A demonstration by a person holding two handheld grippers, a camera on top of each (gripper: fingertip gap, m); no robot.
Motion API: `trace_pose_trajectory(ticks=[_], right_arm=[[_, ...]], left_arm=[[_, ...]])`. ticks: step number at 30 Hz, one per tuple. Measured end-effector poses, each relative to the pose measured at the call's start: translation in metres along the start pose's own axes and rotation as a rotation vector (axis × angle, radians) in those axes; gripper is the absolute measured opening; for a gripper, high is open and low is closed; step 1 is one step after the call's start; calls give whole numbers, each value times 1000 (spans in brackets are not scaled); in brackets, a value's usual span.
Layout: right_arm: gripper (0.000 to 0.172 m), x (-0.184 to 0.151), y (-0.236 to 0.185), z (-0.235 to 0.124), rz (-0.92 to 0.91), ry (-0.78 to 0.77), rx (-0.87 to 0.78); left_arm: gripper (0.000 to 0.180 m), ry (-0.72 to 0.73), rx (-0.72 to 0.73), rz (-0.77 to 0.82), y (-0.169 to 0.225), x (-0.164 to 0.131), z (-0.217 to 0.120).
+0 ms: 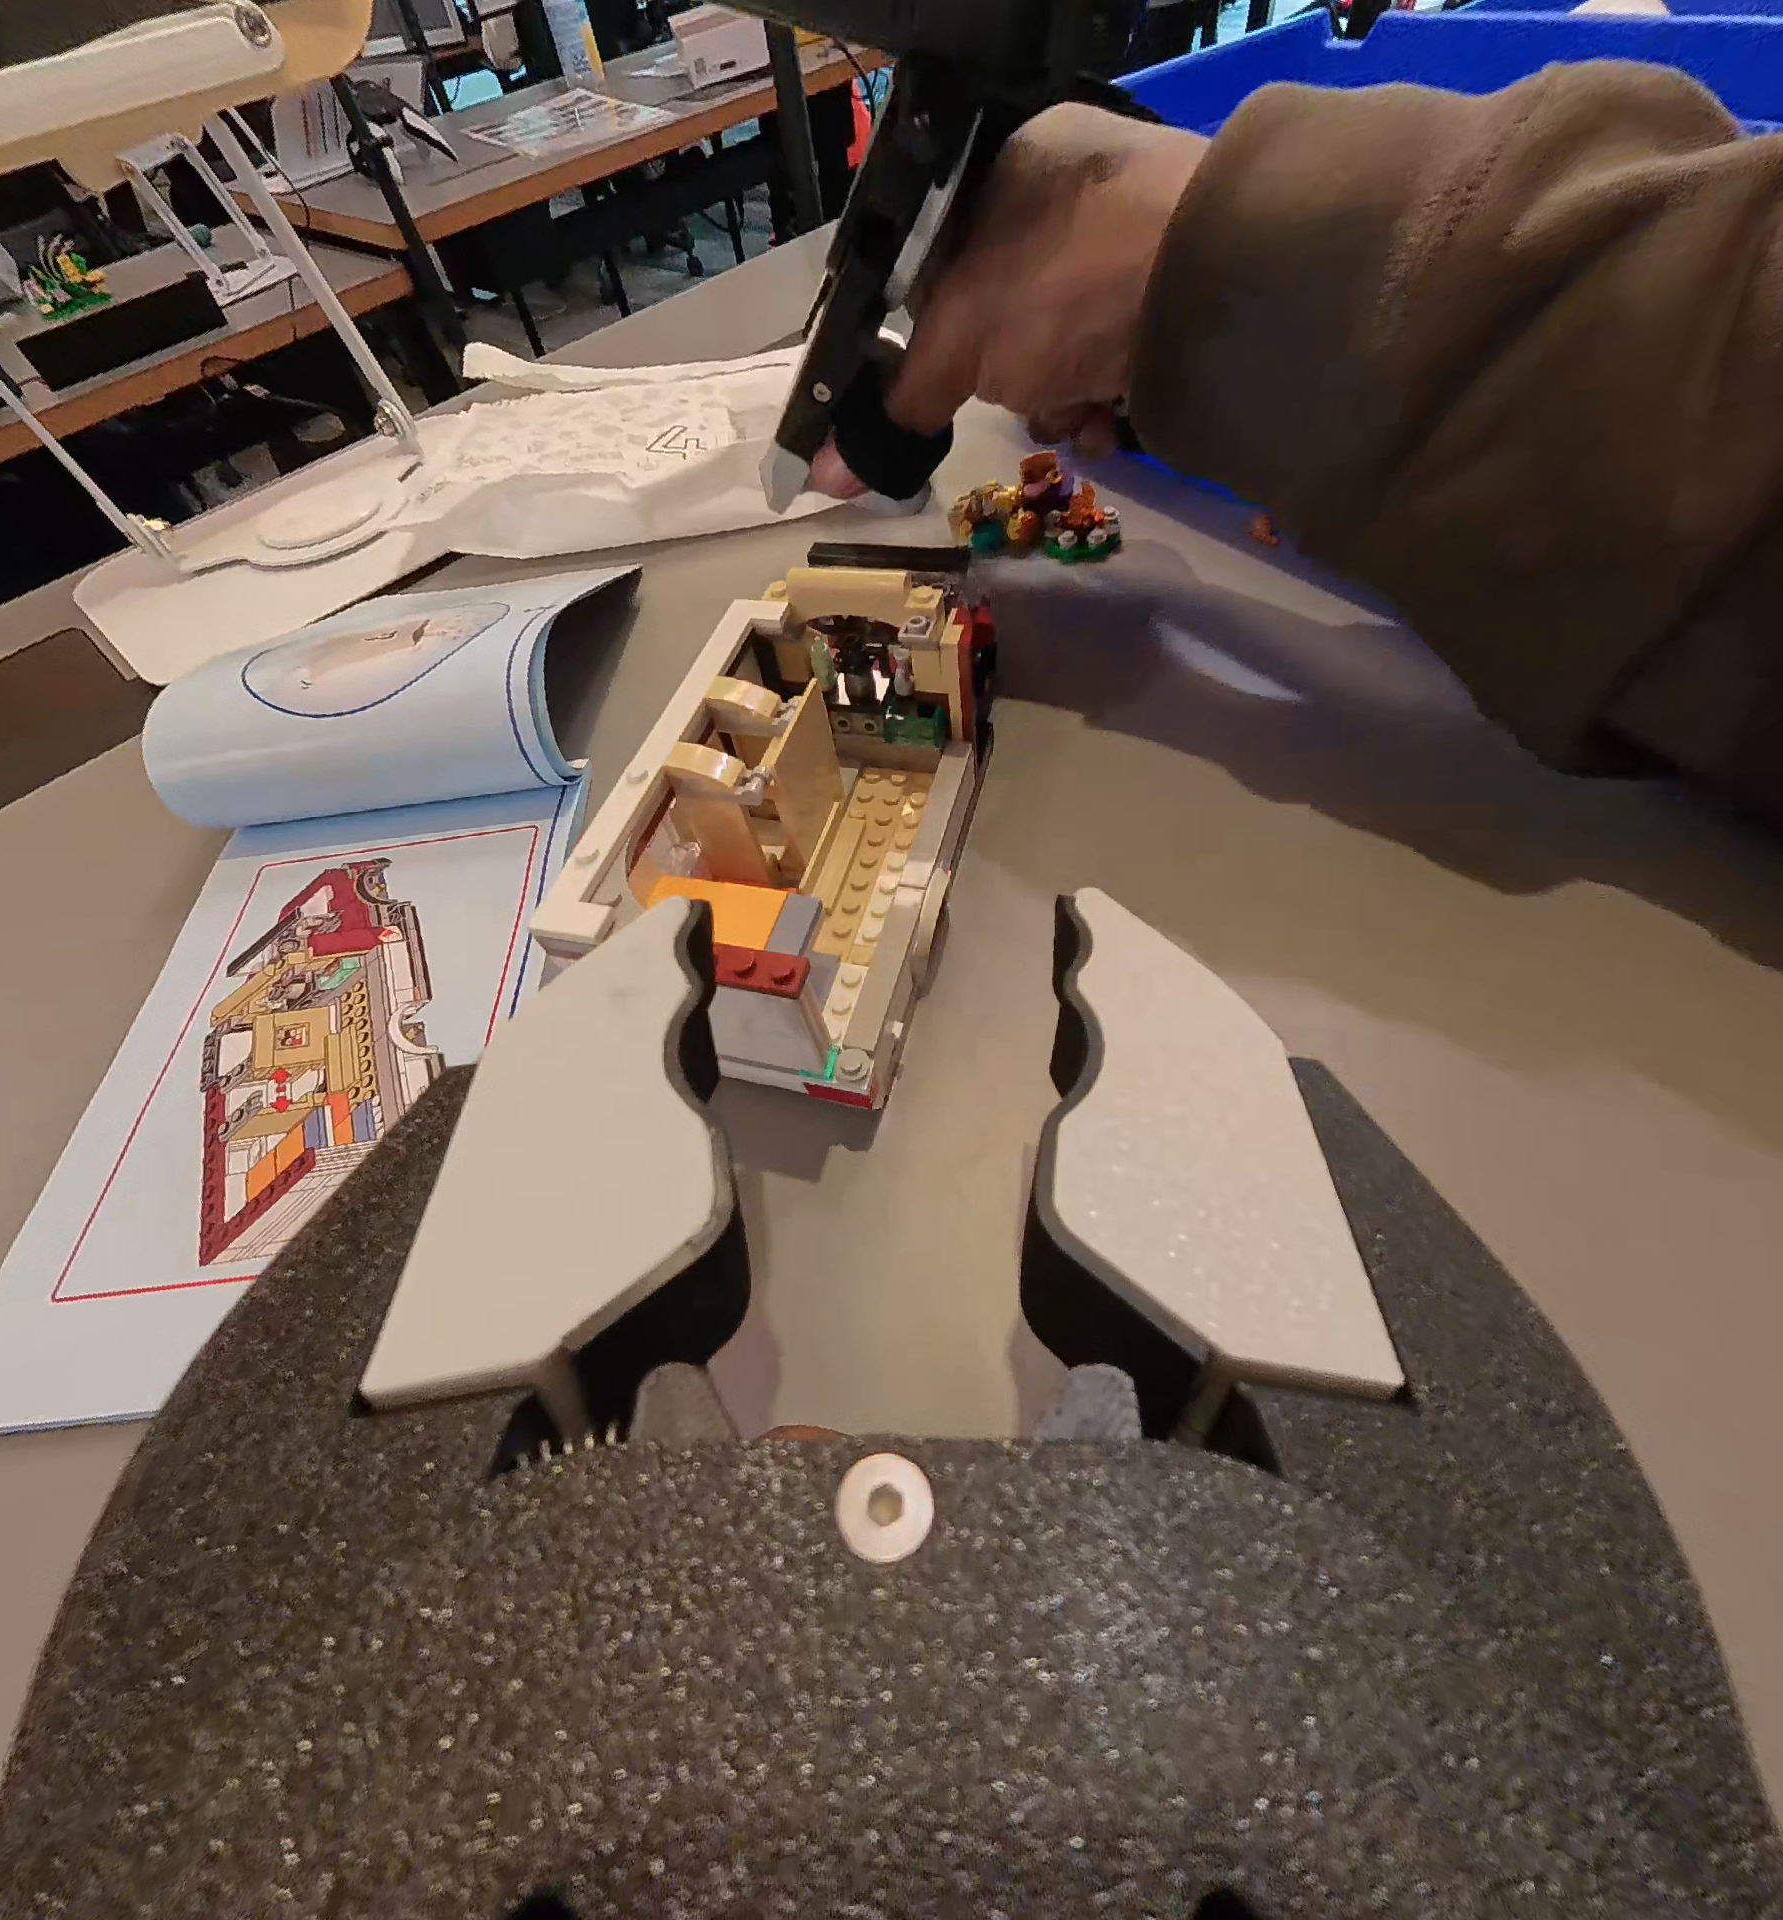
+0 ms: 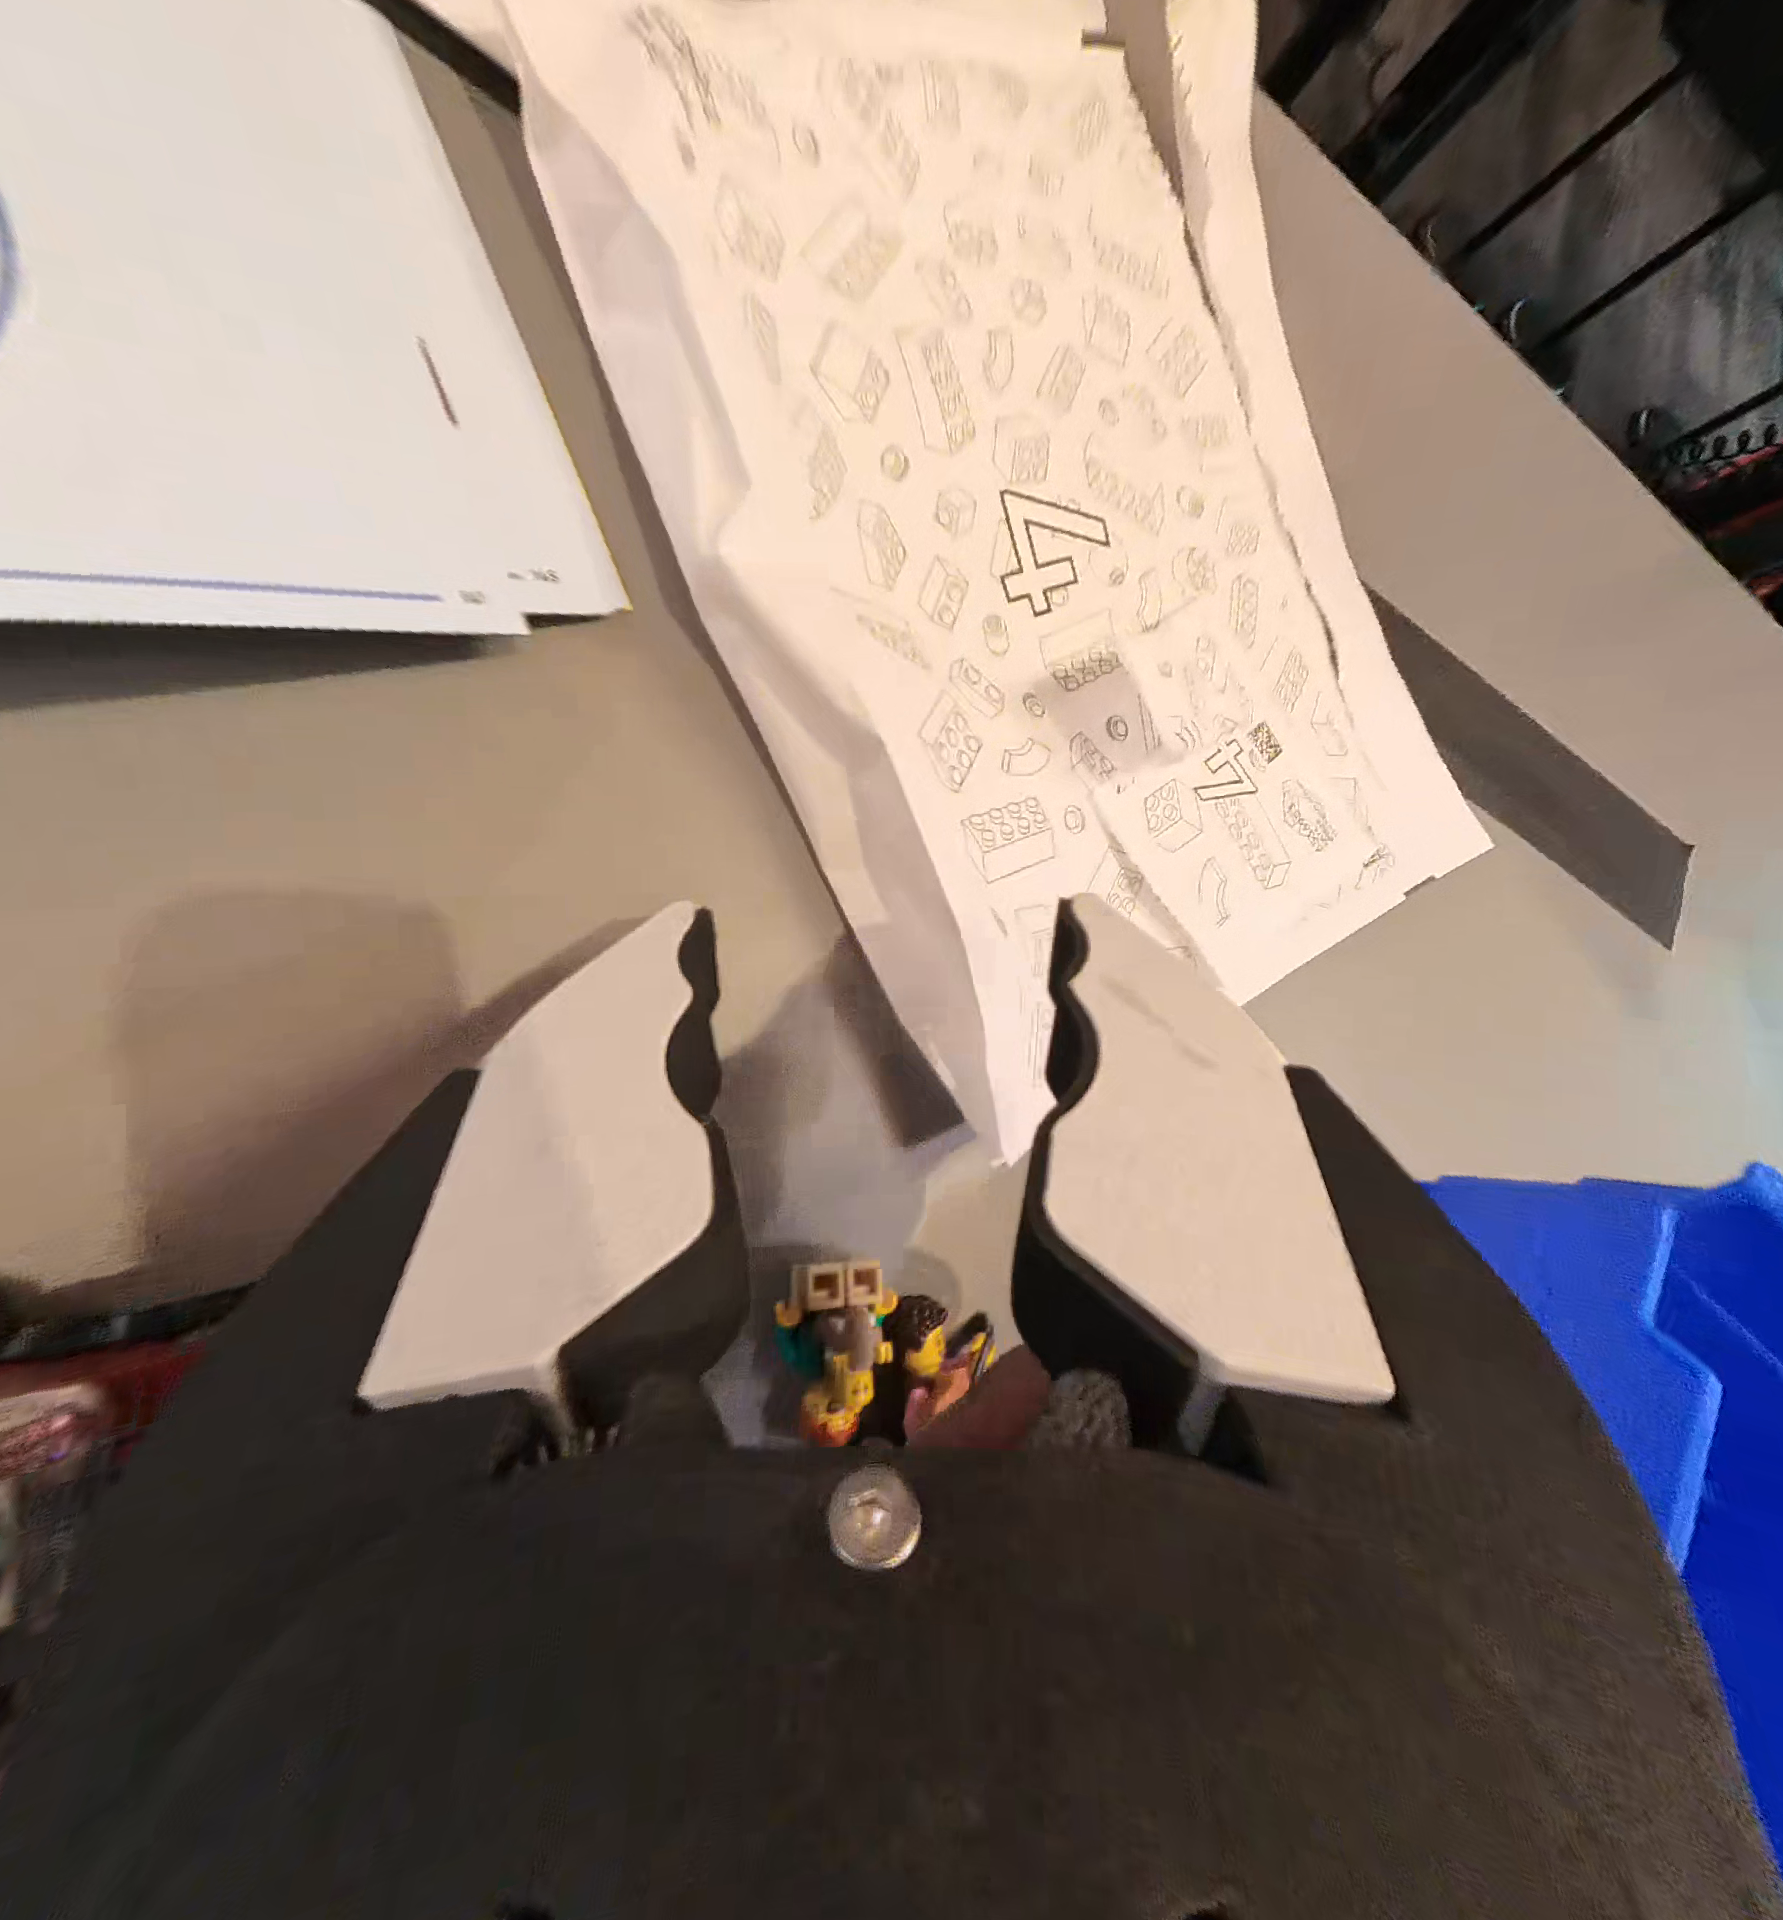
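Left tool [image 1: 876,935]: we see it spread wide and grasping nothing; its left finger [image 1: 596,1091] overlaps the near end of the brick model [image 1: 793,831], but no pad presses on it.
Model: it sits on the worktop [image 1: 1230,1039] just ahead of the left tool, long axis pointing away, roof off, so the seats and floor studs lie bare from above.
Booklet [image 1: 326,987]: it lies open to the left of the left tool, right beside the model, with a drawing of a similar build face up, placed as if for reading while building.
Right tool [image 2: 879,956]: released and empty; the paper bag [image 2: 1022,520] lies flat ahead of it, and the bag's near corner reaches in between the fingers, with the right fingertip [image 2: 1105,997] over its edge but no clamp on it.
Figures [image 2: 866,1351]: a small cluster of them stands on the worktop close under the right tool's palm, behind its fingertips.
Bin [image 2: 1645,1351]: blue, at the right tool's right side.
Lamp [image 1: 274,520]: white, its base stands beyond the booklet, far left of the left tool.
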State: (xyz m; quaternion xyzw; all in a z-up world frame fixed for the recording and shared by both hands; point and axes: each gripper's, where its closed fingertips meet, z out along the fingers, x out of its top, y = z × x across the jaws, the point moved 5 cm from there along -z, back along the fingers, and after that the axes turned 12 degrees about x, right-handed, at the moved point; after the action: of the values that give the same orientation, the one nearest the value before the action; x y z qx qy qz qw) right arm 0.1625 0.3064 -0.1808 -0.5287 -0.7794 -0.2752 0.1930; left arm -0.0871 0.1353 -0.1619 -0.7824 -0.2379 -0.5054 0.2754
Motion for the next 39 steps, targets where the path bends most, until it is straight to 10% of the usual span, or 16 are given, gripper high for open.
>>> trace_pose_trajectory(ticks=[6,17,39], right_arm=[[60,-8,13,17,12,-88,6],[4,-13,13,19,20,-75,-4],[0,31,3,-45,284,440,233]], left_arm=[[62,-17,-1,-3,-1,-3,1],[61,-45,16,14,-3,-8,4],[57,-41,42,23,-3,-9,7]])
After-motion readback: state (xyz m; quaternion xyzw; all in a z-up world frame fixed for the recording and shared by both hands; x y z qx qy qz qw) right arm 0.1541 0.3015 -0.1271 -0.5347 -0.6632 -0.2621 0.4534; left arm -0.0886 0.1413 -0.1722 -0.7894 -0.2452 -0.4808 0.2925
